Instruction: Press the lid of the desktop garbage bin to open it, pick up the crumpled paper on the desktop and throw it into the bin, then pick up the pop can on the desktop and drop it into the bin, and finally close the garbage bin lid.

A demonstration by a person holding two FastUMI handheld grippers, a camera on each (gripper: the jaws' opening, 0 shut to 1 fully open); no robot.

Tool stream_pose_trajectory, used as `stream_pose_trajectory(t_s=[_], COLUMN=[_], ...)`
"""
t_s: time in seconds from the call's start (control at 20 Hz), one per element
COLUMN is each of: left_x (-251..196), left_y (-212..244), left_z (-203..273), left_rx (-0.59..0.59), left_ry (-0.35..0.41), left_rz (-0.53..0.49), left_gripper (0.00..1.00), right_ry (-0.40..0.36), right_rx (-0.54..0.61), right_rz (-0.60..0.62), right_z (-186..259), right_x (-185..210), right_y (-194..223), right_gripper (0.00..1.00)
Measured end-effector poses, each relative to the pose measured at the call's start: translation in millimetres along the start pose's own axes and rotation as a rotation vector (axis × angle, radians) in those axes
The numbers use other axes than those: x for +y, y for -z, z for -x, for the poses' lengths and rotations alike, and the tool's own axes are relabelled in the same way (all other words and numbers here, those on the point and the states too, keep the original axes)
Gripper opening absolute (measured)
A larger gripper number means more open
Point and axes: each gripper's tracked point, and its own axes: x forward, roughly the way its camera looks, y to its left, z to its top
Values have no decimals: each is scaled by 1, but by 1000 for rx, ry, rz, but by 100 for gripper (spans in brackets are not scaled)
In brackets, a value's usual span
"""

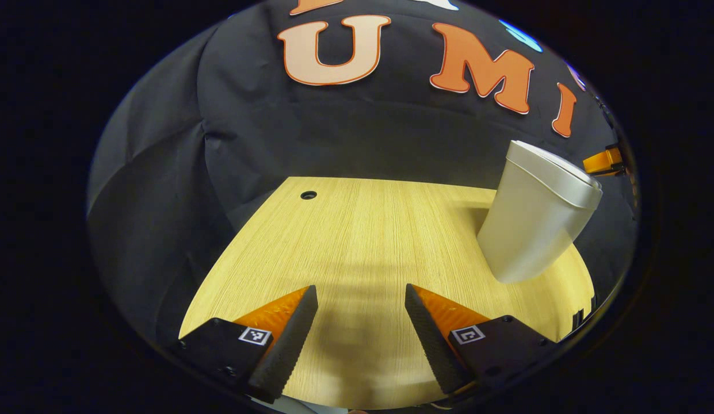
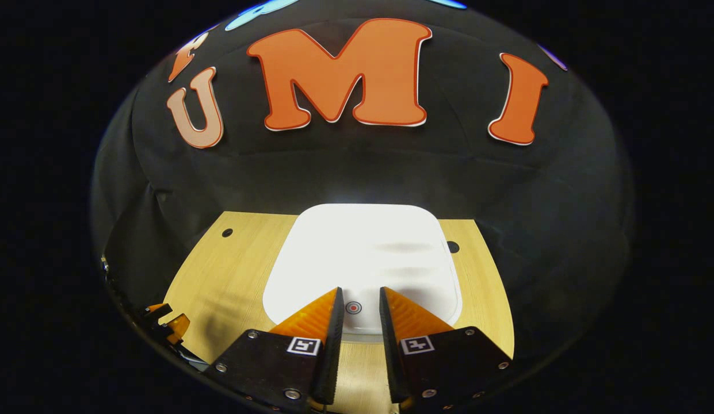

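Left gripper view: the left gripper (image 1: 361, 299) hangs over the bare wooden desk (image 1: 357, 230) with its two fingers spread wide apart and nothing between them; only the desk's grain and a soft shadow lie in the gap. The white garbage bin (image 1: 532, 221) stands on the desk at about 2 o'clock from the gripper, well apart from it, and looks tilted by the lens. Its lid (image 1: 555, 167) lies flat and closed on top. A small round hole (image 1: 308, 195) marks the desk near its far edge at 11 o'clock. At the far right edge, at 3 o'clock, part of the other gripper (image 1: 604, 161) shows just beyond the bin.

Right gripper view: the right gripper (image 2: 358, 302) is poised directly above the bin's closed lid (image 2: 362, 253), which is seen from above as a rounded white square. Its fingers stand a narrow gap apart, grasping nothing. Between the fingertips lies a small round press mark (image 2: 353, 307) near the lid's front edge; whether the tips touch the lid cannot be told. The desk (image 2: 218, 276) shows on both sides of the bin, with one round hole (image 2: 227, 233) at 10 o'clock and another (image 2: 453, 247) at 2 o'clock, just beside the lid's edge.
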Motion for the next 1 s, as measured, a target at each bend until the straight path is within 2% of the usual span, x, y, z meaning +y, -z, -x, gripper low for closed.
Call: stream_pose_trajectory(t_s=[0.15,0.35,0.5,0.55,0.6,0.65,0.7,0.8,0.85,0.9,1.0], left_x=[-1,-3,-5,-6,-7,-8,-10,-11,-10,-12,-19], left_y=[2,3,1,-1,-4,-5,-10,-21,-28,-34,-49], left_z=[-1,-1,0,0,0,1,2,6,8,7,9], left_rx=[10,17,26,23,17,10,1,-22,-35,-43,-67], left_ry=[7,23,37,42,47,53,60,72,76,83,98], left_rz=[-11,-27,-26,-24,-23,-23,-22,-25,-26,-27,-33], left_gripper=[98,98,98,92,98,92,98,98,92,98,98], right_ry=[3,3,15,21,24,26,26,24,26,33,58], right_rx=[-3,-19,-28,-30,-22,-33,-28,-54,-72,-92,-124], right_rz=[-3,-64,-51,-42,-28,-30,-32,-32,-26,-19,-1], right_z=[-1,-1,-1,-2,-3,-1,-2,-1,-1,0,0], right_x=[-1,-2,-1,-1,0,0,0,0,0,0,1], right_y=[1,4,8,7,11,9,11,9,7,8,7], right_gripper=[28,22,22,22,21,22,22,22,20,20,20])
